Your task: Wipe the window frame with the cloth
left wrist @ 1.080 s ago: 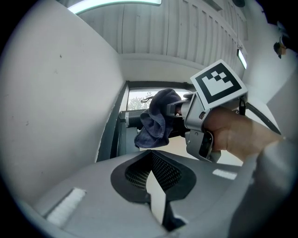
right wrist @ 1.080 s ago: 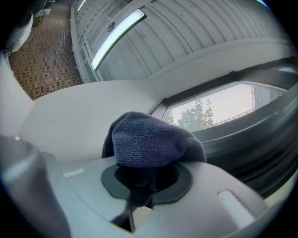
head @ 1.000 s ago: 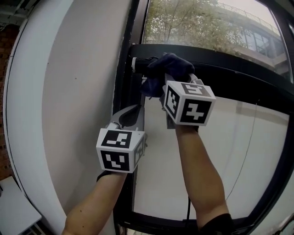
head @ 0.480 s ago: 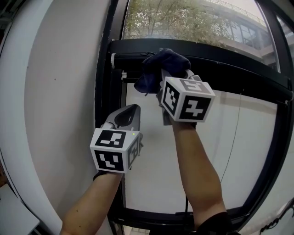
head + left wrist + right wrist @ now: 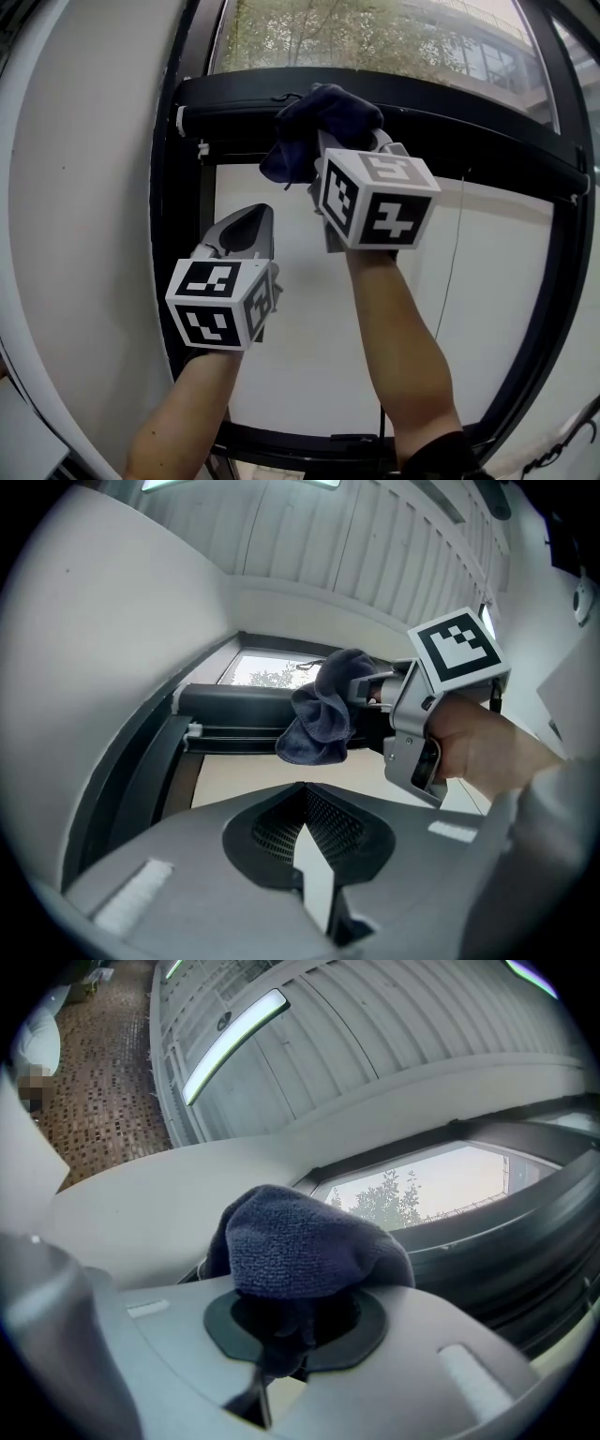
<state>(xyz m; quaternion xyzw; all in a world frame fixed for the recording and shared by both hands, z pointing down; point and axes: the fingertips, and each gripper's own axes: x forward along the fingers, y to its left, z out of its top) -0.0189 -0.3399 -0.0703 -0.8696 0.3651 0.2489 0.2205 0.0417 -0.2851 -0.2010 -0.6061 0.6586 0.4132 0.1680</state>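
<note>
The right gripper (image 5: 327,148) is squeezing the dark blue cloth (image 5: 314,114) up at the black window frame (image 5: 450,127) near the top middle, while the left gripper (image 5: 251,221) is hanging closed and empty at the lower left.

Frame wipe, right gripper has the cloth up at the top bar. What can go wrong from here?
1. The cloth is a bunched wad, and the right gripper pinches only a small fold. Drag along the window frame may pull it loose.
2. A wad likely meets the bar at one spot, so the wipe may come out patchy.
3. The left gripper, shut and empty, hangs near the frame's left side and could knock it.
</note>
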